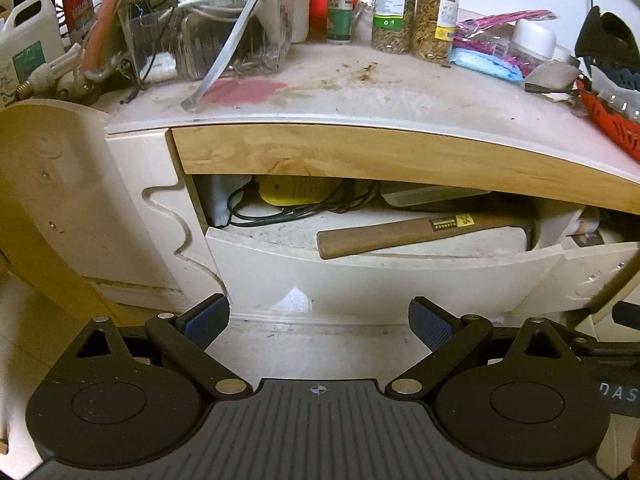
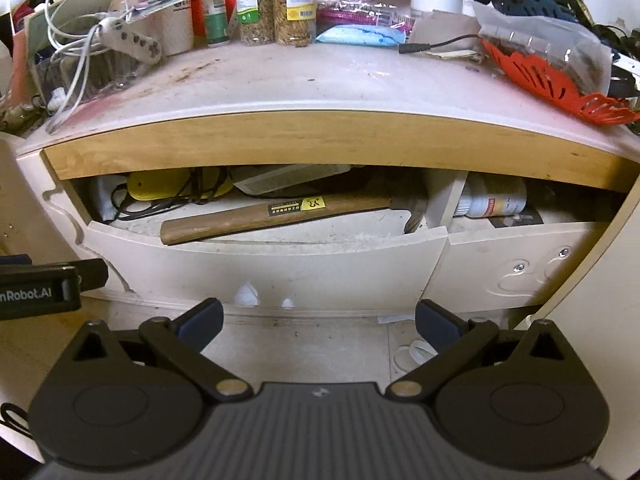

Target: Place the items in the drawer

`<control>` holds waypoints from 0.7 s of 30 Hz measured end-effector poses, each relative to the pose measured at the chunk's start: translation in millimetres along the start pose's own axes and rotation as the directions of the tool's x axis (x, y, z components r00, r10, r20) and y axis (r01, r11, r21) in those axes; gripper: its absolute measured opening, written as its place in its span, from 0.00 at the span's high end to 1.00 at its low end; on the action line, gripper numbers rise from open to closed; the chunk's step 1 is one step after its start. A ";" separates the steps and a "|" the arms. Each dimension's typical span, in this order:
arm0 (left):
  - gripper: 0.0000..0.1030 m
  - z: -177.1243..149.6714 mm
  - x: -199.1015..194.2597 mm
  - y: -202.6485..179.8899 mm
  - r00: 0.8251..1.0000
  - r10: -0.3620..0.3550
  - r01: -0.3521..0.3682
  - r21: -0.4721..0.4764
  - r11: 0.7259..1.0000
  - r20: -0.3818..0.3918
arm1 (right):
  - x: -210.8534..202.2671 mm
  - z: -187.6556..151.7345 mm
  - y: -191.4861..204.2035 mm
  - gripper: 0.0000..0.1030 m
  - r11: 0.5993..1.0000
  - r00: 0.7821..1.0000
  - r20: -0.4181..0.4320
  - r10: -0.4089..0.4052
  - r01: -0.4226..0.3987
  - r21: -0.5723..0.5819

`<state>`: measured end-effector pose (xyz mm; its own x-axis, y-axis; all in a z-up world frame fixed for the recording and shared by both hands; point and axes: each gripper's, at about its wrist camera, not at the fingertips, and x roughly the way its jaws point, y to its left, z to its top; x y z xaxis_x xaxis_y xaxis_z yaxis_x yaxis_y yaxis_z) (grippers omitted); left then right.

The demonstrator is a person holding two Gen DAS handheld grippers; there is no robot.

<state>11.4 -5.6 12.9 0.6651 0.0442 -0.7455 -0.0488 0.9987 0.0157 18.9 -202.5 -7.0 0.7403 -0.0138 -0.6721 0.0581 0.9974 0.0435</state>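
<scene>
Hovering low before open drawer [image 1: 360,276], left gripper [image 1: 318,326] released, empty. Hammer [image 2: 276,216] lies inside, handle overhanging front lip; risk: snagging handle or black cord [image 1: 280,212]. Right gripper [image 2: 320,326] likewise released, empty.

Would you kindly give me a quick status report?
Left gripper and right gripper open, empty. Drawer open, hammer inside. Nothing blocking.
</scene>
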 end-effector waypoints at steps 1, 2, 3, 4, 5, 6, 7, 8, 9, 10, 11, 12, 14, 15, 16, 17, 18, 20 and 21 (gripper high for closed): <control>0.04 -0.5 -2.6 0.0 1.000 -0.003 0.003 0.002 1.000 0.004 | -2.3 -0.8 -0.5 0.00 1.000 1.000 0.001 0.003 -0.003 0.001; 0.04 -0.9 -4.7 0.0 1.000 -0.004 0.004 0.002 1.000 0.006 | -4.6 -1.6 -1.0 0.00 1.000 1.000 0.003 0.005 -0.005 0.003; 0.04 -1.4 -6.7 0.4 1.000 -0.006 0.006 0.001 1.000 0.006 | -6.8 -2.6 -1.0 0.00 1.000 1.000 0.007 0.004 -0.004 -0.002; 0.04 -2.0 -8.4 0.9 1.000 -0.008 0.008 -0.001 1.000 0.007 | -9.0 -3.6 -0.9 0.00 1.000 1.000 0.012 0.001 -0.001 -0.007; 0.04 -2.4 -10.0 1.4 1.000 -0.011 0.011 -0.003 1.000 0.007 | -11.3 -4.4 -0.4 0.00 1.000 1.000 0.017 0.000 0.000 -0.014; 0.04 -2.8 -10.8 1.6 1.000 -0.012 0.012 -0.004 1.000 0.006 | -13.7 -5.1 0.1 0.00 1.000 1.000 0.022 0.000 0.001 -0.020; 0.04 -3.1 -11.2 1.8 1.000 -0.013 0.013 -0.005 1.000 0.004 | -15.7 -5.8 0.9 0.00 1.000 1.000 0.025 0.002 -0.001 -0.026; 0.04 -3.4 -11.6 1.9 1.000 -0.014 0.014 -0.006 1.000 0.002 | -18.0 -6.9 2.1 0.00 0.999 1.000 0.031 0.002 -0.001 -0.033; 0.04 -3.4 -11.5 1.9 1.000 -0.015 0.015 -0.006 1.000 -0.001 | -19.9 -7.8 3.1 0.00 0.999 0.999 0.036 0.002 0.000 -0.040; 0.04 -3.5 -11.1 1.8 1.000 -0.013 0.013 -0.007 1.000 -0.004 | -21.3 -8.3 4.0 0.00 0.999 0.999 0.039 0.003 -0.001 -0.045; 0.04 -3.5 -10.5 1.6 1.000 -0.010 0.010 -0.007 1.000 -0.006 | -21.8 -8.5 4.7 0.00 0.999 0.999 0.040 0.005 -0.003 -0.048; 0.04 -3.7 -9.9 1.2 1.000 -0.003 0.003 -0.006 1.000 -0.010 | -22.3 -8.7 5.2 0.00 0.999 0.999 0.041 0.006 -0.004 -0.050; 0.04 -4.5 -8.4 0.4 1.000 0.010 -0.010 -0.004 1.000 -0.018 | -21.8 -8.9 6.1 0.00 0.999 0.999 0.038 0.007 -0.005 -0.049; 0.04 -4.9 -7.2 0.2 1.000 0.012 -0.013 -0.004 1.000 -0.025 | -21.2 -8.9 6.3 0.00 0.999 0.999 0.036 0.007 -0.005 -0.049; 0.04 -5.3 -5.9 0.0 0.999 0.015 -0.015 -0.005 1.000 -0.032 | -20.7 -9.0 6.4 0.00 0.999 0.999 0.034 0.006 -0.005 -0.049; 0.04 -5.8 -5.0 0.0 0.999 0.015 -0.015 -0.008 1.000 -0.037 | -20.5 -9.0 6.3 0.00 0.999 0.999 0.032 0.007 -0.006 -0.048; 0.04 -6.7 -4.9 0.4 0.999 0.011 -0.012 -0.011 1.000 -0.037 | -20.7 -9.1 6.3 0.00 0.999 0.999 0.031 0.009 -0.007 -0.047; 0.04 -7.9 -5.2 -0.2 0.999 0.005 -0.006 -0.007 1.000 -0.034 | -21.1 -9.1 6.7 0.00 0.999 0.999 0.033 0.011 -0.009 -0.048; 0.04 -8.6 -5.6 -0.5 1.000 0.006 -0.006 -0.006 1.000 -0.030 | -21.1 -9.1 6.9 0.00 0.999 0.999 0.033 0.011 -0.010 -0.049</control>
<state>1.3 -6.6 11.3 0.6419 0.0489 -0.7652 -0.0567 0.9983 0.0162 -2.4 -194.7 0.8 0.7628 -0.0050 -0.6466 0.0183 0.9997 0.0137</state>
